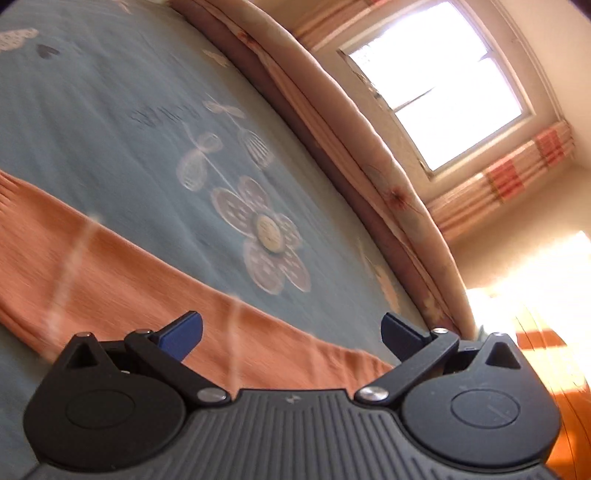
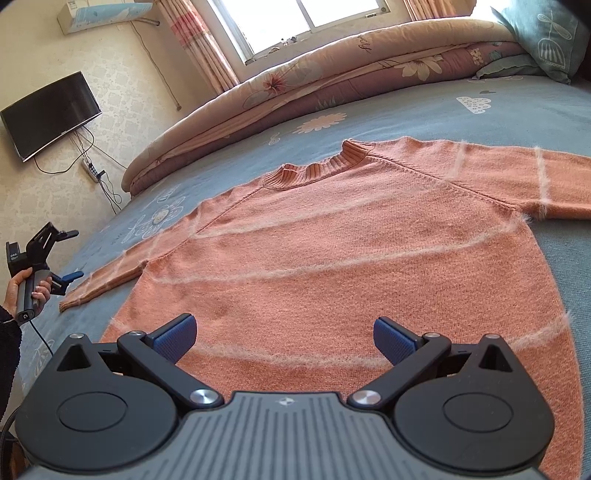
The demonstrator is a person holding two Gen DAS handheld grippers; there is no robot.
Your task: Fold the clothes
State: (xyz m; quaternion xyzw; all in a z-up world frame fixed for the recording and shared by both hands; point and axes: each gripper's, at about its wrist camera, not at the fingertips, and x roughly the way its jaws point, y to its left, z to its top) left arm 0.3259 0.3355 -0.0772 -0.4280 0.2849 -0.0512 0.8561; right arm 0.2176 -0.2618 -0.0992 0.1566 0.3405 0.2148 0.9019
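Orange sweater (image 2: 332, 258) beneath right hand-held gripper (image 2: 283, 341)

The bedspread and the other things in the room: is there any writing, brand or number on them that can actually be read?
None can be read for certain.
Blue bedspread: dark printed word by the flower, blurred, unreadable.
Rolled quilt: cursive word, too small to make out.
Left gripper: white marking on its body, too small.
Air conditioner, television, sweater: no legible text.

Orange sweater (image 2: 332, 258): right sleeve cut off at frame edge, hem hidden behind right tool (image 2: 283, 341).
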